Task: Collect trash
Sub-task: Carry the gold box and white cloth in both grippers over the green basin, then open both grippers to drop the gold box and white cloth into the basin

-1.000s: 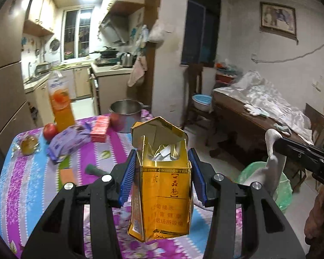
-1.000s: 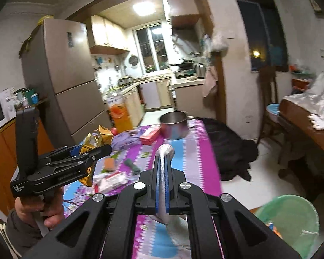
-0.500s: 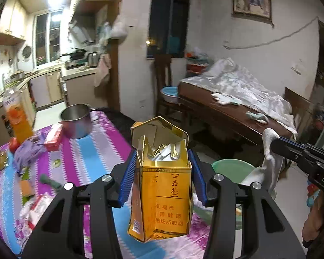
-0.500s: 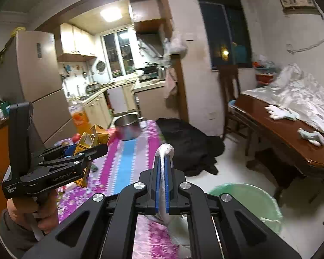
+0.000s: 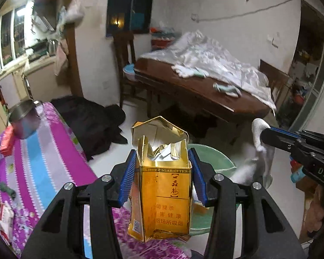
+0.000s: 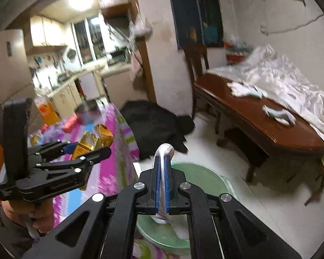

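Note:
My left gripper point(image 5: 163, 179) is shut on an open gold cigarette box point(image 5: 164, 196) with crumpled foil inside, held upright over the table's near edge. It also shows in the right wrist view point(image 6: 85, 145) as the gold box point(image 6: 86, 142). My right gripper point(image 6: 161, 172) is shut on a limp white tissue point(image 6: 165, 150), hanging above a green trash bin point(image 6: 203, 178). In the left wrist view the tissue point(image 5: 261, 144) hangs from the right gripper point(image 5: 267, 135) beside the bin point(image 5: 213, 158).
A table with a purple striped cloth point(image 5: 32, 161) holds a steel pot point(image 5: 24, 118), wrappers and a red packet. A black cloth heap point(image 6: 155, 123) lies on the floor. A brown wooden table point(image 6: 261, 120) with white sheets stands right of the bin.
Both grippers have swung right, away from the kitchen and table, toward the green bin. The cigarette box and the tissue stay gripped.

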Motion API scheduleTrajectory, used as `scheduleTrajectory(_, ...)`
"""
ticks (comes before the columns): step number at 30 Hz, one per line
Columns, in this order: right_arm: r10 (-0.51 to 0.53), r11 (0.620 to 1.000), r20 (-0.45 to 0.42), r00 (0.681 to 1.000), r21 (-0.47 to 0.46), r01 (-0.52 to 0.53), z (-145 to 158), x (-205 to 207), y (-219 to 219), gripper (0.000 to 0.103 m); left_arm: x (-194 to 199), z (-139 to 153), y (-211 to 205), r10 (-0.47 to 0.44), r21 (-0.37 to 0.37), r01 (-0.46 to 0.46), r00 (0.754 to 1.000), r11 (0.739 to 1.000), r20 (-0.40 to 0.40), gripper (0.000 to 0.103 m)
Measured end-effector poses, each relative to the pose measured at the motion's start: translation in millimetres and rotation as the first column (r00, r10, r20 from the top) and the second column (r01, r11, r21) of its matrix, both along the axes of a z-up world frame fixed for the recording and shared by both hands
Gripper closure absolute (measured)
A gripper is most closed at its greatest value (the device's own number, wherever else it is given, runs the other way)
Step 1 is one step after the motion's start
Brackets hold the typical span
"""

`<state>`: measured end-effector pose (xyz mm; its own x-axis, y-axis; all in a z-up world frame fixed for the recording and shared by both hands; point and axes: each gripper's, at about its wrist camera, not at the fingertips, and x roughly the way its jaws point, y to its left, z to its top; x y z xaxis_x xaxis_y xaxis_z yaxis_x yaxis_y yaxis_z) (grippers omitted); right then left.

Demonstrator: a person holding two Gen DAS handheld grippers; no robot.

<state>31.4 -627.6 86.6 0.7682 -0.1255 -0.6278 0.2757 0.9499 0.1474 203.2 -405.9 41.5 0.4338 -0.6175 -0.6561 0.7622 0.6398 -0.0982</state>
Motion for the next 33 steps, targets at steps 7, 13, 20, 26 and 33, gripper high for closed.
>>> scheduleTrajectory(7,0.013,0.997,-0.125,0.992,0.074,-0.004,-33.9,32.0,-21.5,0.098,11.2,-35.1,-35.5,-0.036,0.037,0.039,0.995,0.999,-0.090,0.057)
scheduleTrajectory(13,0.027,0.993,-0.204,0.979,0.114,-0.003,-59.3,49.2,-34.7,0.098,15.2,-62.0,-56.9,-0.047,0.068,0.057,0.990,0.996,-0.135,0.057)
scheduleTrajectory(20,0.035,0.991,-0.240,0.970,0.135,-0.002,-79.1,54.8,-39.5,0.098,20.1,-80.9,-65.4,-0.040,0.100,0.056,0.987,0.993,-0.157,0.057)
scheduleTrajectory(26,0.037,0.989,-0.244,0.969,0.145,-0.001,-82.1,54.3,-37.3,0.098,19.9,-83.3,-67.5,-0.039,0.106,0.056,0.987,0.993,-0.159,0.057)
scheduleTrajectory(33,0.035,0.989,-0.243,0.969,0.146,0.001,-83.5,55.3,-37.9,0.098,19.1,-83.9,-73.1,-0.044,0.108,0.062,0.987,0.992,-0.157,0.054)
